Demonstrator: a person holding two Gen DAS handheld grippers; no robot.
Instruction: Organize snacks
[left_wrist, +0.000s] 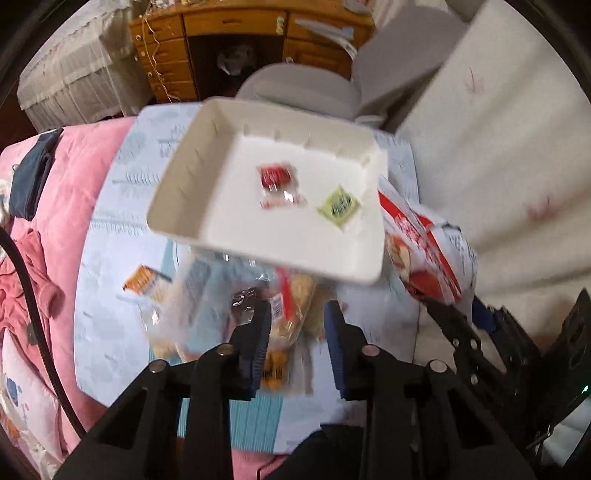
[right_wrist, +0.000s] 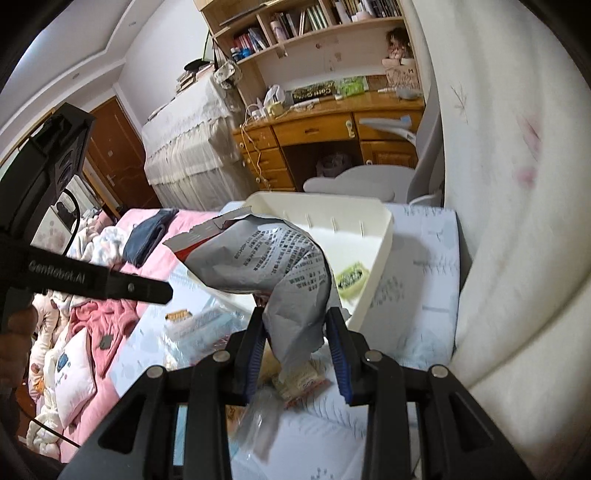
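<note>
1. Ahead of both claws, the white tray (left_wrist: 258, 236) holds a red packet (left_wrist: 277, 181) and a green packet (left_wrist: 339, 204), already sorted.
2. Right gripper (right_wrist: 297, 325) pinches the large snack bag (right_wrist: 266, 254), probably carrying it trayward; the left view alone shows its red front.
3. Left gripper (left_wrist: 297, 321), pressed together and empty, hangs above loose snacks (left_wrist: 291, 299).

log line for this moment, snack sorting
right gripper: shut on torn snack bag | left gripper: shut, empty | white tray: red packet, green packet
</note>
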